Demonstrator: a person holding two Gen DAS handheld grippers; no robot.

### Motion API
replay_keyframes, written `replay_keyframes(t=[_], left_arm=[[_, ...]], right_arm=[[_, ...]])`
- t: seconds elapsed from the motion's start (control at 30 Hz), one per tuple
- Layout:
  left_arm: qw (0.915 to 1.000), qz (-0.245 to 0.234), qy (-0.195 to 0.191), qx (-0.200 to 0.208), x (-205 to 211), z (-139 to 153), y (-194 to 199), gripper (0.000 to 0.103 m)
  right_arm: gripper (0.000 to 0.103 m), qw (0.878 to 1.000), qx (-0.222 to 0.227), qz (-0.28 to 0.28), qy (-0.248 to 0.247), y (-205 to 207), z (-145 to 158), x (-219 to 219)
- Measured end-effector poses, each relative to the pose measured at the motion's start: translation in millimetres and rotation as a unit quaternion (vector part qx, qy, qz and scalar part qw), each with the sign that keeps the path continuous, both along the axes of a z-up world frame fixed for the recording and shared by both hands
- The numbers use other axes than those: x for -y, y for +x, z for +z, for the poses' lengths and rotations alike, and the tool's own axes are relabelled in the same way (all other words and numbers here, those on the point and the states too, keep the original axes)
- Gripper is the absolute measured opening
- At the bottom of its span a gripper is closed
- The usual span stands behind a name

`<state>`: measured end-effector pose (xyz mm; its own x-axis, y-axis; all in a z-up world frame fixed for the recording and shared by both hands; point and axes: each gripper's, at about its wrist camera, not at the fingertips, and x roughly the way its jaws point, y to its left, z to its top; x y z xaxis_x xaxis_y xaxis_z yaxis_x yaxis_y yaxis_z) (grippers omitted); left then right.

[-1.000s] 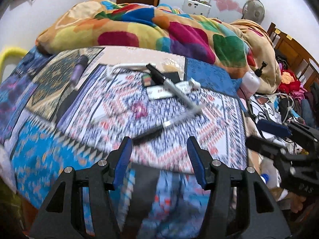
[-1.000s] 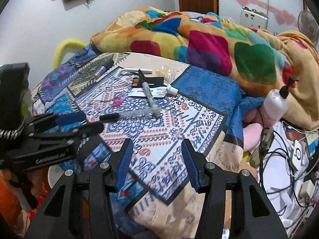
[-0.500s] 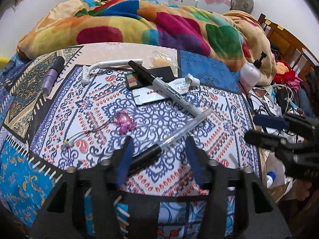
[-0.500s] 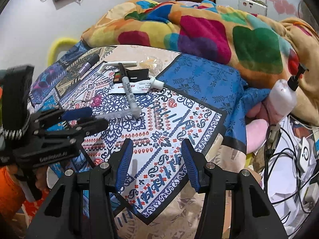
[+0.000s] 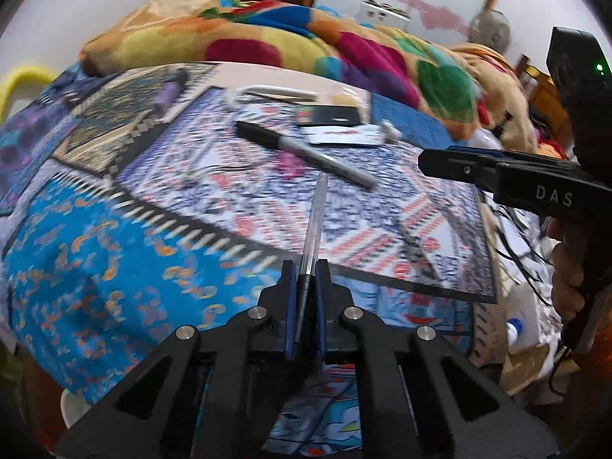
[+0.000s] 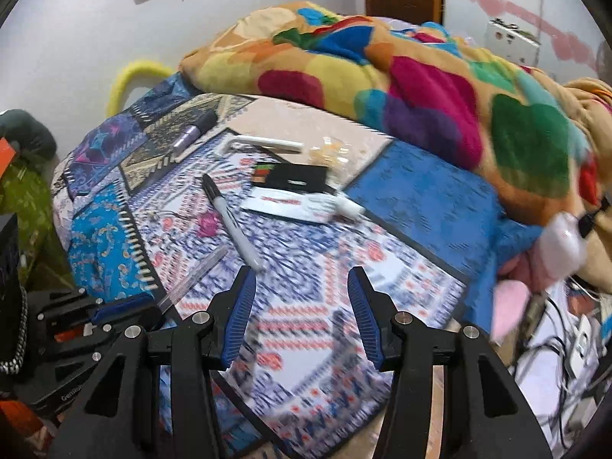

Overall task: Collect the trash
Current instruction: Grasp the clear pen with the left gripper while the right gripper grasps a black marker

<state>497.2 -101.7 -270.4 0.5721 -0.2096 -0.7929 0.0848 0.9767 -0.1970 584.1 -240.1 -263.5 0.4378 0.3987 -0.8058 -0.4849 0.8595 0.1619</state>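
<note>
A: Which is the largest element, and what carries the rest?
B: The bed (image 6: pixel 298 275), spread with a patterned blue, white and red bedcover (image 5: pixel 95 252). A multicoloured blanket (image 6: pixel 420 88) is heaped along its far edge.

A: What lies on the bedcover?
B: Toward the far edge, a white bent bar (image 6: pixel 264 141), a black card (image 6: pixel 294 176) and a white tube (image 6: pixel 306 204) beside it. A purple marker (image 6: pixel 191 132) lies near the far left corner. A black-capped grey marker (image 5: pixel 302 151) lies slantwise across the middle. A small pink item (image 6: pixel 208 225) sits just beside it; what it is cannot be told.

A: Where is the clear pen?
B: The clear pen (image 5: pixel 311 225) is at the near edge of the bed, its dark end between the fingers of the left gripper (image 5: pixel 305 279). Its transparent barrel points away over the bedcover toward the grey marker.

A: How do the left fingers stand?
B: Pressed together on the pen, pinching its dark end; the blue pads (image 5: pixel 290 298) touch it on both sides.

A: And the right gripper?
B: The right gripper (image 6: pixel 298 306) has its fingers spread, with nothing between them. It hangs over the near right part of the bedcover, apart from the grey marker. In the left wrist view it enters from the right edge, held by a hand (image 5: pixel 570 275).
</note>
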Motion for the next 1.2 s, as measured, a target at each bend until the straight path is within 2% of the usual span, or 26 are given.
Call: replay_keyframes(t=[0.13, 0.23, 0.37, 0.4, 0.47, 0.7, 0.97, 1.07, 1.2], left_arm=[[0.9998, 0.018, 0.0, -0.006, -7.2, -1.3, 5.0, 0.008], [0.9999, 0.009, 0.006, -0.01, -4.0, -2.1, 7.9, 0.008], [0.9998, 0.009, -0.01, -0.013, -6.2, -5.5, 8.0, 0.009], [0.9998, 0.008, -0.012, -0.012, -6.7, -5.9, 7.2, 0.009], [0.9998, 0.005, -0.014, -0.012, -7.7, -5.8, 6.9, 0.009], [0.9997, -0.013, 0.017, -0.013, 0.3, -5.3, 8.4, 0.01], [0.9957, -0.024, 0.089, -0.002, 18.3, -6.6, 5.4, 0.011], [0.9959, -0.024, 0.088, 0.003, 18.1, -6.9, 3.1, 0.01], [0.998, -0.02, 0.06, -0.002, 18.5, -6.0, 1.5, 0.009]], right_arm=[[0.042, 0.999, -0.013, 0.033, 0.006, 6.9, -7.0, -26.0], [0.032, 0.998, -0.006, 0.054, -0.013, 8.5, -15.9, -46.3], [0.02, 0.998, -0.019, 0.061, -0.027, 13.3, -30.2, -56.5], [0.014, 0.998, -0.002, 0.062, -0.031, 10.7, -29.2, -57.4], [0.012, 0.997, -0.001, 0.068, -0.024, 7.9, -28.5, -56.1], [0.01, 0.998, -0.005, 0.053, -0.021, -13.5, -24.3, -27.6], [0.01, 0.998, -0.03, 0.038, -0.051, -40.6, -26.7, 9.4], [0.011, 0.997, -0.031, 0.039, -0.062, -47.4, -25.8, 11.5], [0.011, 0.997, -0.015, 0.043, -0.064, -43.8, -22.7, 3.0]])
